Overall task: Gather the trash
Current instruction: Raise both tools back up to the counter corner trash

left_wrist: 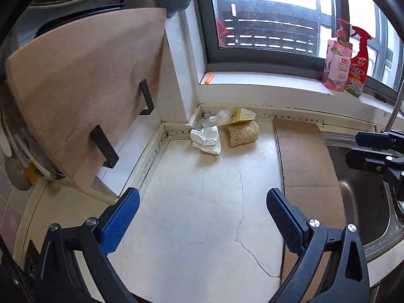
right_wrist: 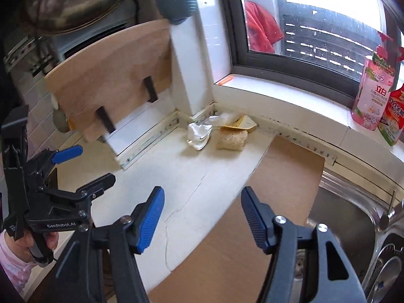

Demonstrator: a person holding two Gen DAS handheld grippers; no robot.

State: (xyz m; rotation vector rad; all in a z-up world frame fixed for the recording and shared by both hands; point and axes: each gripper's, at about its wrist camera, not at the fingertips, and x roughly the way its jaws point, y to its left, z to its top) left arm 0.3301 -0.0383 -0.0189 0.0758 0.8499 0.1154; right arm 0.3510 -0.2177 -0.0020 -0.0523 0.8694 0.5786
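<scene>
Trash not picked yet: tissue (left_wrist: 205, 140), clear wrap (left_wrist: 218, 116), yellow packet (left_wrist: 242, 116) and sponge (left_wrist: 243, 133) all sit in the back corner of the counter (left_wrist: 192, 214), upper centre of frame, under the sill (left_wrist: 265, 80). Left gripper (left_wrist: 202, 209) wide open, empty. Right gripper (right_wrist: 202, 214) partly open, also empty. Both well short of the pile. Clear counter ahead; board (left_wrist: 83, 88) hangs over on the left, cardboard (left_wrist: 305, 159) and sink (left_wrist: 363, 197) on the right, wall behind the pile limits overshoot.
</scene>
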